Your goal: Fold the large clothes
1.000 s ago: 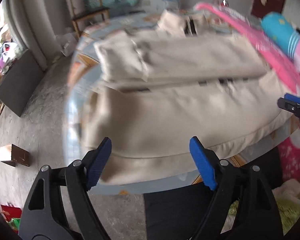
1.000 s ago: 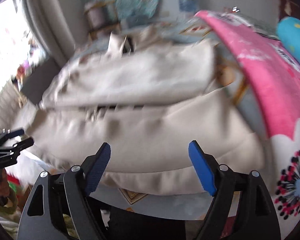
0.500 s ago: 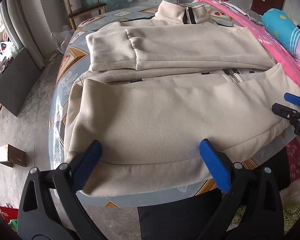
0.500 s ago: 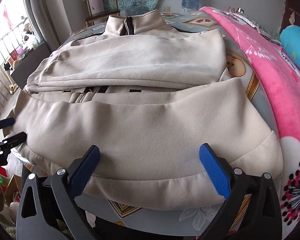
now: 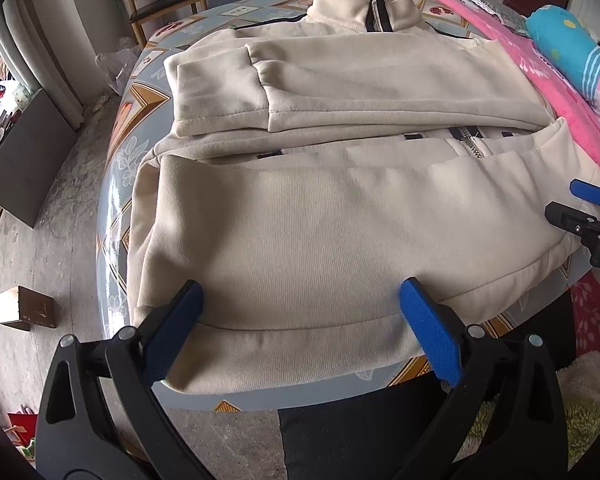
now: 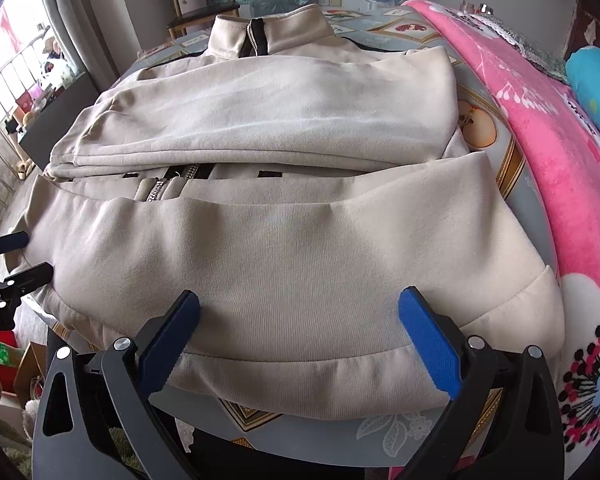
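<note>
Both tongs have just been opening and now stand at full spread. My left tongs [image 5: 300, 312] hang over the near left part of the hem, my right tongs [image 6: 300, 320] over the near right part. Nothing is gripped by either; the blue pads [image 5: 428, 340] straddle cloth without pressing on it.

The beige fleece zip-up jacket [image 5: 340, 208] lies on the round counter with the glossy patterned cover [image 5: 116, 168], collar at the far side, hem band at the near edge and slightly overhanging it. Both sleeves are laid across the chest, stacked one on the other. The lower body panel is turned up, so that its edge lies just short of the sleeves, with a strip of zipper [image 6: 156, 192] showing between.

Compared with a second ago, the cloth is sharp and settled rather than blurred, and it keeps its shape with the tongs off it.

Judgement: this fold has been released and holds. One more fold, lower half up over the sleeves, appears to remain. The pink floral blanket [image 6: 540, 128] lies just beside the jacket's right side; a possible snag.
</note>
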The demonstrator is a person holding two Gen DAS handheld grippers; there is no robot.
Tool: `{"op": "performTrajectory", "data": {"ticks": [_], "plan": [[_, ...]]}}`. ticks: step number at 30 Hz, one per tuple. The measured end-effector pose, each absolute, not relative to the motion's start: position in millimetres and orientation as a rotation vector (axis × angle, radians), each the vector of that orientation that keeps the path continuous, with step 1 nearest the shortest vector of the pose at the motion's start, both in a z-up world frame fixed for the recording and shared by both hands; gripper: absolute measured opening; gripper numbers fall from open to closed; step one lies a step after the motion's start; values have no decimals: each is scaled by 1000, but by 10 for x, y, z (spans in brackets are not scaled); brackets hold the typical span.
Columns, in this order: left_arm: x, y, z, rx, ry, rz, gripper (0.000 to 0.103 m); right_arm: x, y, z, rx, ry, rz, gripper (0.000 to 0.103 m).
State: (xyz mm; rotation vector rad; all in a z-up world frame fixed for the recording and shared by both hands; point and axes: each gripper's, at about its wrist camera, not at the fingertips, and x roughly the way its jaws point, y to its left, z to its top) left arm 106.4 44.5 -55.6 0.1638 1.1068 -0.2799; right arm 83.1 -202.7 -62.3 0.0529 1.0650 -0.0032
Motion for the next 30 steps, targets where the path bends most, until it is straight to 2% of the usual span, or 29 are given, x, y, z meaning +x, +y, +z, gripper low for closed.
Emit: {"op": "performTrajectory", "data": {"ticks": [12, 23, 28, 30], "plan": [[1053, 440, -571, 169, 1081, -288, 96, 817, -2057, -621, 53, 1057, 41, 97], [822, 682, -281, 50, 874, -309, 96, 820, -1940, -200, 133, 973, 174, 97], [952, 758, -237, 92, 840, -226, 95, 1051, -1685, -259, 132, 1016, 193, 85], [1009, 787, -254, 127, 834, -192, 95, 1137, -1611, -296, 117, 1035, 189, 75]]}}
